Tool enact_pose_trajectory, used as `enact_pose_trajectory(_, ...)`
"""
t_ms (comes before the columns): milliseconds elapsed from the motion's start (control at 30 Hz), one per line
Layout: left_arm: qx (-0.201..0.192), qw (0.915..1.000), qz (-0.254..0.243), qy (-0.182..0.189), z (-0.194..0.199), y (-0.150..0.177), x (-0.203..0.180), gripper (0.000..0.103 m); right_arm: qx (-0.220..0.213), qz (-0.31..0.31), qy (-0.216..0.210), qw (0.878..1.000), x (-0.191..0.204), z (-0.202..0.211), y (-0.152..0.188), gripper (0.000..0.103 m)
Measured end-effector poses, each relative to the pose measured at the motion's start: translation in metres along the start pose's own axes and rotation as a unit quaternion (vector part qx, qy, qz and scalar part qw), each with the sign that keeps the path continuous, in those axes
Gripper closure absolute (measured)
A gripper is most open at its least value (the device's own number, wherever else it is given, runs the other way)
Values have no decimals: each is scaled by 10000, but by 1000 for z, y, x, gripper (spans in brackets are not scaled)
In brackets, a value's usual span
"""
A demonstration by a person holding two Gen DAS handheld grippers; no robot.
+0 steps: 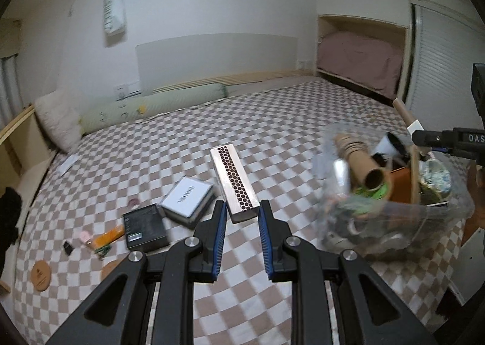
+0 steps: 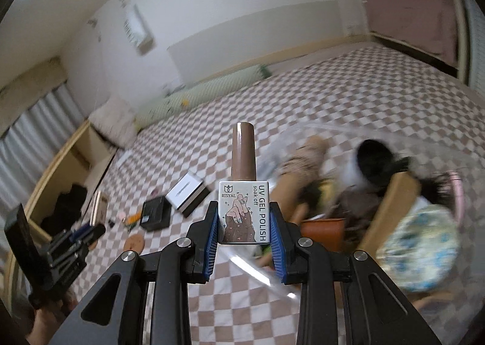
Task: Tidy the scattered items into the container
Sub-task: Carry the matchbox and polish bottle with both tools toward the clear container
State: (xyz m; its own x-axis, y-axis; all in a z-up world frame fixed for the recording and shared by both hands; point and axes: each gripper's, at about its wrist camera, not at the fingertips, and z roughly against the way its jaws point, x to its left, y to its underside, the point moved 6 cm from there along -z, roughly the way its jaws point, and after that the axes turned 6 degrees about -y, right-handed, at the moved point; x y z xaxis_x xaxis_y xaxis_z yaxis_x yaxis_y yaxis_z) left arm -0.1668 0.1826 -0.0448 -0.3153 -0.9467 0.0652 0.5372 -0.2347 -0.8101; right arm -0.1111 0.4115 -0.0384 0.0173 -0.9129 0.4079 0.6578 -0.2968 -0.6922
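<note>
Gel polish bottle (image 2: 244,214) clamped upright in right tongs (image 2: 244,225), centre frame, cap up so it won't slip. Left tongs (image 1: 242,217) clenched on the silver honeycomb box (image 1: 235,182) by its near end. Clear container (image 1: 394,193), right of frame, already crammed. Boxes (image 1: 145,231) wait lower left on the bed (image 1: 288,120).
</note>
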Motion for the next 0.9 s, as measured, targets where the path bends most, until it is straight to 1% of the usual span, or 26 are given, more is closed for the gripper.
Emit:
enact_pose_trajectory(267,-171,9986,-121,477,-4,-21,-50,82,-297,-404,289,9983,-44,31,-2,72)
enact_pose_trajectory(500,-250,9958,-224,856,-11,-35,-91,82,-586,-848,568,9931,-91,62,-5,72)
enact_pose_trajectory(567,-271,9951,-283,909,-12,-36,-101,82,-586,-966,695,9912,-105,65,-4,72)
enact_pose_trajectory(700,-301,9935,-455,1002,-14,-37,-120,82,-437,-1220,919,9873,-130,59,2,72)
enact_pose_trajectory(833,-300,9923,-532,1073,-18,-36,-131,82,-310,-1360,1243,9824,-154,54,9,72)
enact_pose_trajectory(900,-286,9920,-531,1108,-19,-36,-135,82,-253,-1459,1330,9800,-166,56,12,72)
